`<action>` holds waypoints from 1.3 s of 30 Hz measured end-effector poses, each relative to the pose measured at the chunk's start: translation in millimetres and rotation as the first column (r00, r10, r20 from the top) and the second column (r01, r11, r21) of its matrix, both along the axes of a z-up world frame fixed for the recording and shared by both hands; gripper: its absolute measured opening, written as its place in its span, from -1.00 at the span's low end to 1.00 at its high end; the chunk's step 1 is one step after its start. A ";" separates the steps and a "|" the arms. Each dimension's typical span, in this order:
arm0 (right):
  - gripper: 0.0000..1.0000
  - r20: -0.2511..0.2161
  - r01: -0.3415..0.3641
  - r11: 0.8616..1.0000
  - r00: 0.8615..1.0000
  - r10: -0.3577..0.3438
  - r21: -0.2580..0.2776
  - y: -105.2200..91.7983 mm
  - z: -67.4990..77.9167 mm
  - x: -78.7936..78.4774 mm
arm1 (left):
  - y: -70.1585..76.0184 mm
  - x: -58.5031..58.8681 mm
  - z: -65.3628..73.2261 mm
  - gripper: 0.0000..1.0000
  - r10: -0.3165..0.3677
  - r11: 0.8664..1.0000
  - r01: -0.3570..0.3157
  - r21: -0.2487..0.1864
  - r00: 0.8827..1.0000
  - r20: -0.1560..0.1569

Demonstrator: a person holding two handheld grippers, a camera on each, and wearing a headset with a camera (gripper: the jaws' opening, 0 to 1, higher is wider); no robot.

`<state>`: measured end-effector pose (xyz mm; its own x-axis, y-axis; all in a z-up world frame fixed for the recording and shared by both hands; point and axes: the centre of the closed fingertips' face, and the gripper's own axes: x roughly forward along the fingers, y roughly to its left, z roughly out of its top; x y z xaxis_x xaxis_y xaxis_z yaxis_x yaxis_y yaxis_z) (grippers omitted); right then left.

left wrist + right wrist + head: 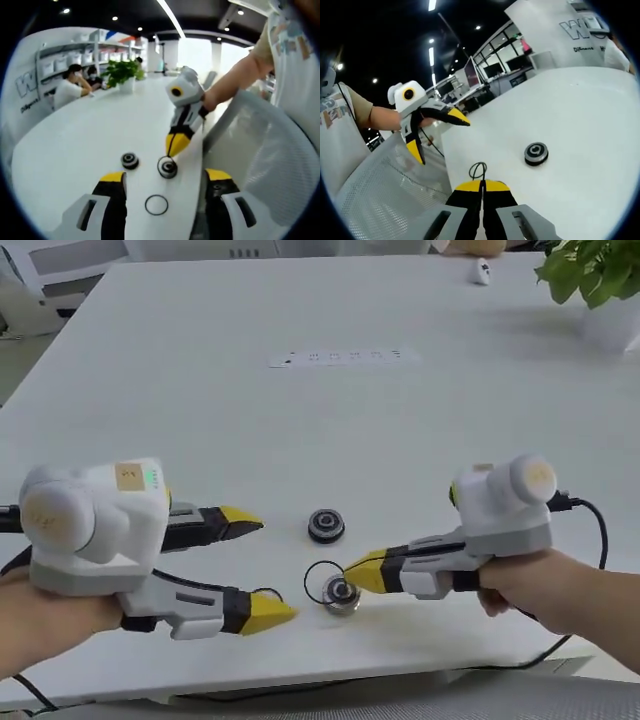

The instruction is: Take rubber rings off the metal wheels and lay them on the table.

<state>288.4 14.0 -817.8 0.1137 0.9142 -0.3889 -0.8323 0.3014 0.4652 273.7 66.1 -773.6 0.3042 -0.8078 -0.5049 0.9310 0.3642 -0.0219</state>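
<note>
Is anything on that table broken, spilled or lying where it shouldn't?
Nothing stands out. A thin black rubber ring lies loose on the table beside the nearer metal wheel, but it looks whole and flat. The farther metal wheel sits flat too; nothing is spilled.

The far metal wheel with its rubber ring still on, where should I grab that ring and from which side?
Pinch the rubber ring at the metal wheel's left edge, coming in low from the left. The wheel lies flat, so the ring shows all round, and the open left gripper is probably best placed.
</note>
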 end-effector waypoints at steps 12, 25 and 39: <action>-1.00 0.006 -0.046 0.999 0.999 0.046 -0.004 18.1 4.2 0.4 | 23.7 0.2 -2.2 0.43 0.047 0.999 -0.047 0.014 0.999 0.002; -1.00 0.004 -0.110 0.993 0.994 0.110 -0.034 42.7 -4.0 -4.9 | 45.9 -1.3 -6.2 0.50 0.096 0.995 -0.096 0.020 0.995 0.001; -1.00 -0.011 -0.131 0.989 0.991 0.130 -0.070 61.0 -16.6 -7.2 | 59.4 -2.9 -11.7 0.52 0.131 0.991 -0.130 0.027 0.991 -0.010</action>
<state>281.2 75.0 -834.4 -0.0077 0.8912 -0.4535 -0.8636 0.2227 0.4524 270.8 125.4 -785.3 0.3998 -0.7483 -0.5294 0.8753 0.4831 -0.0217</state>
